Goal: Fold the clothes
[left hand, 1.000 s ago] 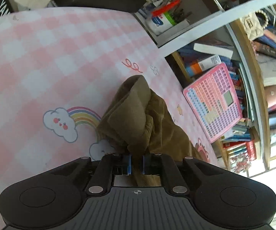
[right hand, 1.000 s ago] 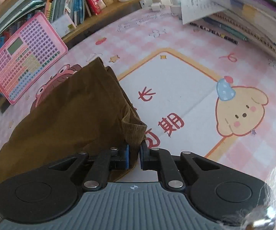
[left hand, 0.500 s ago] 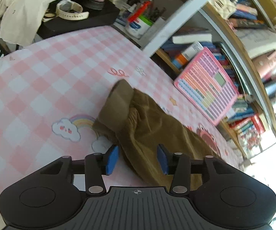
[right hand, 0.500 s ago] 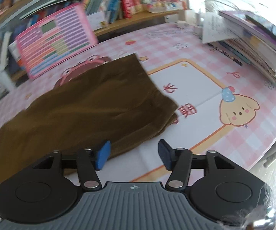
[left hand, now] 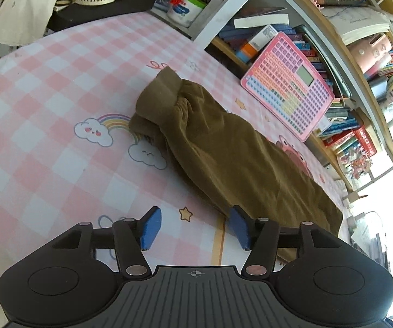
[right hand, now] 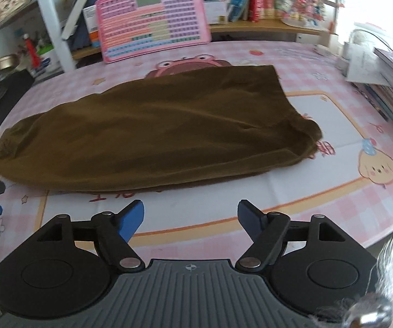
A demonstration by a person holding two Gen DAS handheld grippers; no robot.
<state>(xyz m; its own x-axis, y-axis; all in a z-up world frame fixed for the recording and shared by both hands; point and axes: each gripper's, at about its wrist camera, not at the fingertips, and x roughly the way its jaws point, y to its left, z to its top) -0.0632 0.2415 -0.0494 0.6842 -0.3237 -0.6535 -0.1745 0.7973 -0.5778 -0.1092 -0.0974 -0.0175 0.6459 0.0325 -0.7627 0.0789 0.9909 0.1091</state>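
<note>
The brown trousers (right hand: 152, 136) lie folded lengthwise across the middle of the table (right hand: 333, 191); cross folds remain, I think. The left gripper (left hand: 195, 228) and right gripper (right hand: 190, 221) are both spread wide, holding nothing.

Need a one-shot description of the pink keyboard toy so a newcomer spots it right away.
Start at the bookshelf behind the pink checked tablecloth. Leaning against its books, just beyond the brown garment, is the pink keyboard toy. Unlike the books around it, it is a flat panel of small coloured keys with a grey screen.
</note>
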